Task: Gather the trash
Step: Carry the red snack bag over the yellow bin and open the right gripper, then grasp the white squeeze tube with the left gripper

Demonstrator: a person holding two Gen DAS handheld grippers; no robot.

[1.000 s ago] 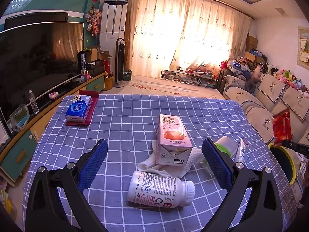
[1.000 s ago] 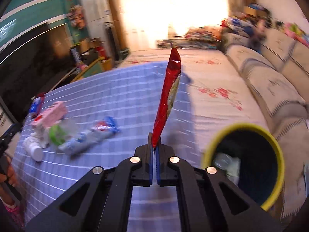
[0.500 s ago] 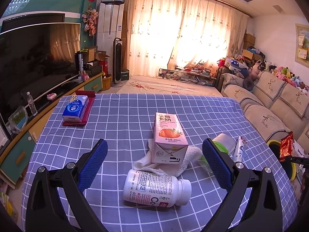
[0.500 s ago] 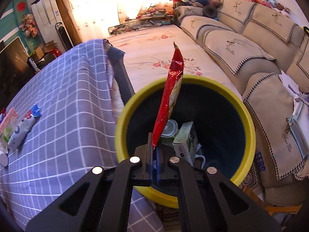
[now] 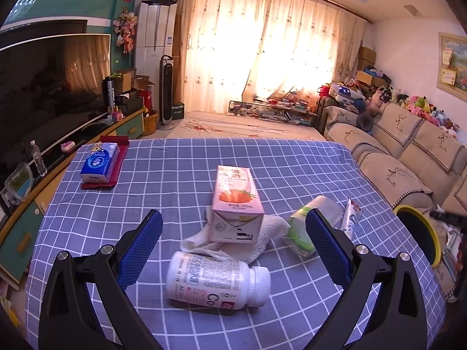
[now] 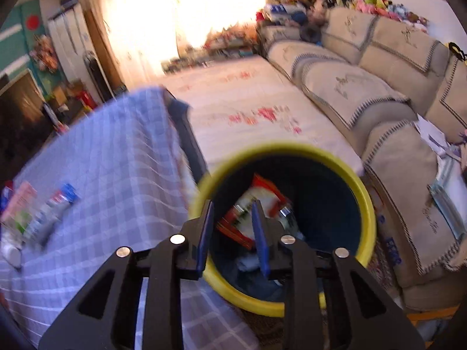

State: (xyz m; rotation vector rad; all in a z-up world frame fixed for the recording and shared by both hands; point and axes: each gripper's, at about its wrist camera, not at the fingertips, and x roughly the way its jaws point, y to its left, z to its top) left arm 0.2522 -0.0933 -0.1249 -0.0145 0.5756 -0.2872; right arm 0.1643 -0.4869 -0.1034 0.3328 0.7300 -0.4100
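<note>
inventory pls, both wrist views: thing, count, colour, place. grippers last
Milk carton: 1, pink, lying on the white cloth, table centre.
Crumpled cloth: 1, white, under the carton.
Plastic bottle: 1, white with printed label, on its side, near table edge.
Clear cup with green band: 1, on its side, right of the carton.
Squeeze tube: 1, white, blue and red, beside the cup.
Tissue pack: 1, blue, on a red tray, far left corner.
Checked tablecloth: 1, blue and white.
Yellow-rimmed bin: 1, dark inside, on the floor by the table.
Snack wrapper: 1, red, inside the bin.
Left gripper: open, over the bottle.
Right gripper: just been opening, nothing between the jaws, above the bin.
</note>
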